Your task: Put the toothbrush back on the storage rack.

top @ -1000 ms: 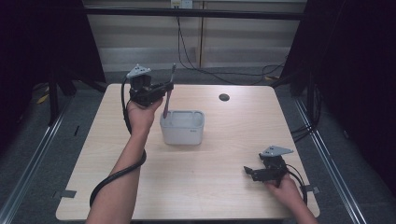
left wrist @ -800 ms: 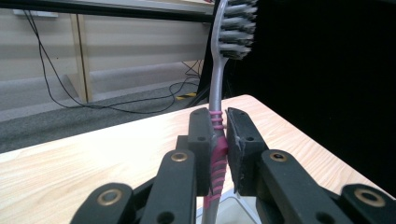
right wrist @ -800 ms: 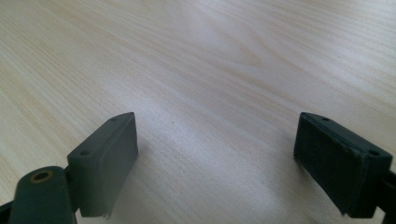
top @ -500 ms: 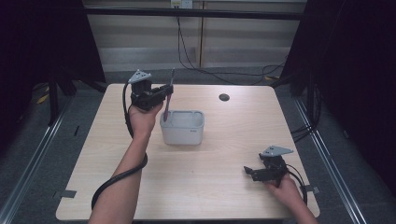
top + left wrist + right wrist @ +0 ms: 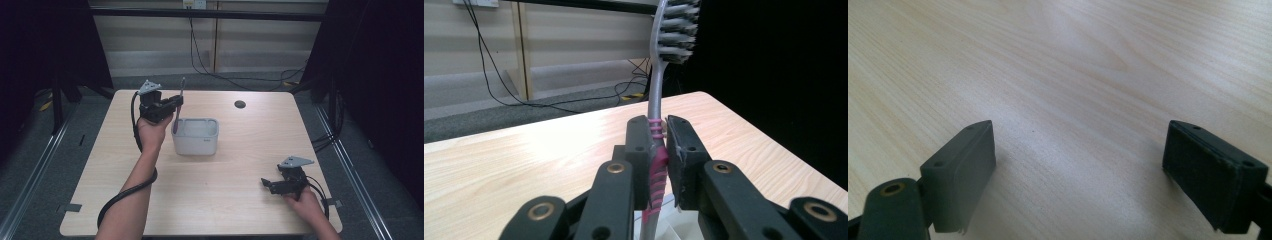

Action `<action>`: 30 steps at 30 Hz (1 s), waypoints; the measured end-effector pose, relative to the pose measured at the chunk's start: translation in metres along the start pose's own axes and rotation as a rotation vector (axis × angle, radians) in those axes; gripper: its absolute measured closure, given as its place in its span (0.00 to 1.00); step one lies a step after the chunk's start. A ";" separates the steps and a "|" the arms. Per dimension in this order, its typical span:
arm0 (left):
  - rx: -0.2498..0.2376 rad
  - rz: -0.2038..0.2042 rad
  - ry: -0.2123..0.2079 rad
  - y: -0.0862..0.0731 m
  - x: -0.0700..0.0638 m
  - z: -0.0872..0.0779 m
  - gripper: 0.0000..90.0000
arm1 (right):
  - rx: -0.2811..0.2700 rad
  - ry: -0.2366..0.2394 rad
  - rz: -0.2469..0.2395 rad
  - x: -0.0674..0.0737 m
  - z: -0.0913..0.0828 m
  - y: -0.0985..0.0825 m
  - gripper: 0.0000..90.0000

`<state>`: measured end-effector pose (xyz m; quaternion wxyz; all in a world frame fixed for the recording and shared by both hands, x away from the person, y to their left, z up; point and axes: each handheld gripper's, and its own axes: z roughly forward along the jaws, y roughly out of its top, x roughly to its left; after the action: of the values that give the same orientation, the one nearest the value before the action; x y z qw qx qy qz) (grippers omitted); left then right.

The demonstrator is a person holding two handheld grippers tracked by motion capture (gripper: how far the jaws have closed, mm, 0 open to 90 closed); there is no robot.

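My right gripper rested with its jaws apart on the table, well nearer me than the white holder. At the holder's far left corner, my left gripper clamped the toothbrush upright; I judged it best lowered straight, bristles up, into a compartment.

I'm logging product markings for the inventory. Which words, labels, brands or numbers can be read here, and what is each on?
No text can be read.
White container: a small dark mark on its front wall, too small to read.
Toothbrush: no lettering on the grey handle or pink grip.
Table: no markings.
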<state>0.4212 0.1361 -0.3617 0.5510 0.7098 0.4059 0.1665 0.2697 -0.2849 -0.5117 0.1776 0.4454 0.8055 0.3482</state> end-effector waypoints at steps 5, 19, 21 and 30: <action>0.002 -0.006 0.002 -0.004 0.000 0.000 0.90 | 0.000 0.000 0.000 0.000 0.000 0.000 0.14; 0.010 -0.020 0.012 -0.019 0.003 -0.001 0.90 | 0.000 0.000 0.000 0.000 0.000 0.000 0.14; 0.011 -0.019 0.016 -0.020 0.003 -0.001 0.90 | 0.000 0.000 0.001 0.000 0.000 0.000 0.14; 0.016 -0.024 0.022 -0.028 0.003 -0.002 0.90 | 0.000 0.001 0.002 0.000 0.000 0.000 0.14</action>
<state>0.4112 0.1416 -0.3871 0.5426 0.7075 0.4218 0.1647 0.2697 -0.2849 -0.5117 0.1771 0.4460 0.8053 0.3483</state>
